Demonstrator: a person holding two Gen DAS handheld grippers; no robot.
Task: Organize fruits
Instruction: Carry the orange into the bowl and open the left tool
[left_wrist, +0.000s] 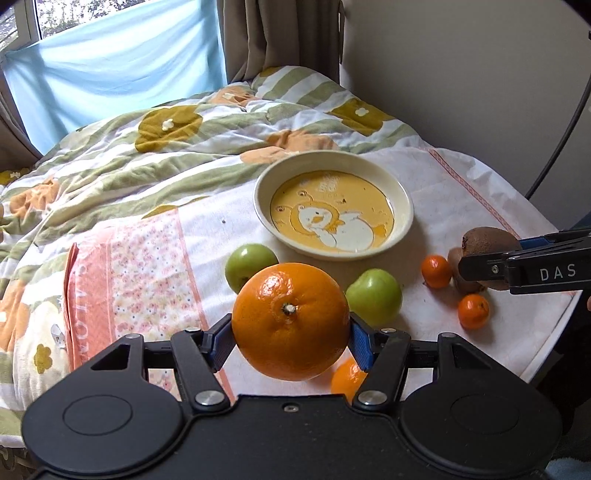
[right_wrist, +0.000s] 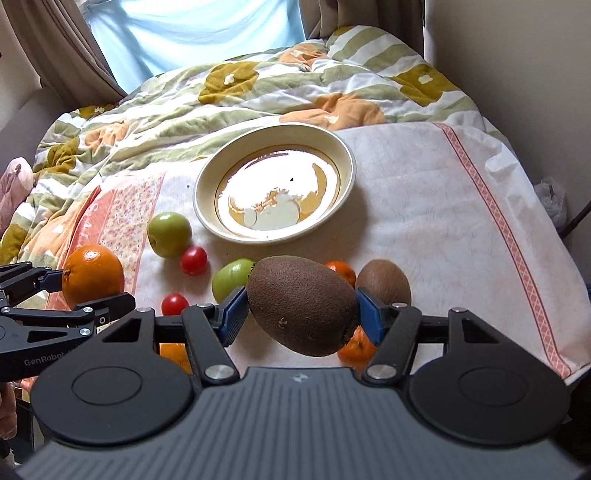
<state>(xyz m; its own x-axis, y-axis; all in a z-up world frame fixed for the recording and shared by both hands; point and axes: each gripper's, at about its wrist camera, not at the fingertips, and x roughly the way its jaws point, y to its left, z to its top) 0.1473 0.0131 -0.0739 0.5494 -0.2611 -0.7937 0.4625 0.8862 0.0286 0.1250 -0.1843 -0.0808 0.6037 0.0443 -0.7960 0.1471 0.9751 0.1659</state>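
Your left gripper (left_wrist: 291, 334) pinches the large orange (left_wrist: 290, 320) between its blue pads, lifted near the towel's left side; your right gripper (right_wrist: 302, 317) clamps a kiwi (right_wrist: 301, 304) the same way, raised above the near fruit; the empty bowl (right_wrist: 207, 184) sits beyond both on the white towel (right_wrist: 424, 206); two green apples (left_wrist: 251, 266) lie just near of the bowl, a second kiwi (right_wrist: 384, 281) rests to the right, small mandarins (left_wrist: 473, 311) lie beside it, and two cherry tomatoes (right_wrist: 194, 260) lie to the left.
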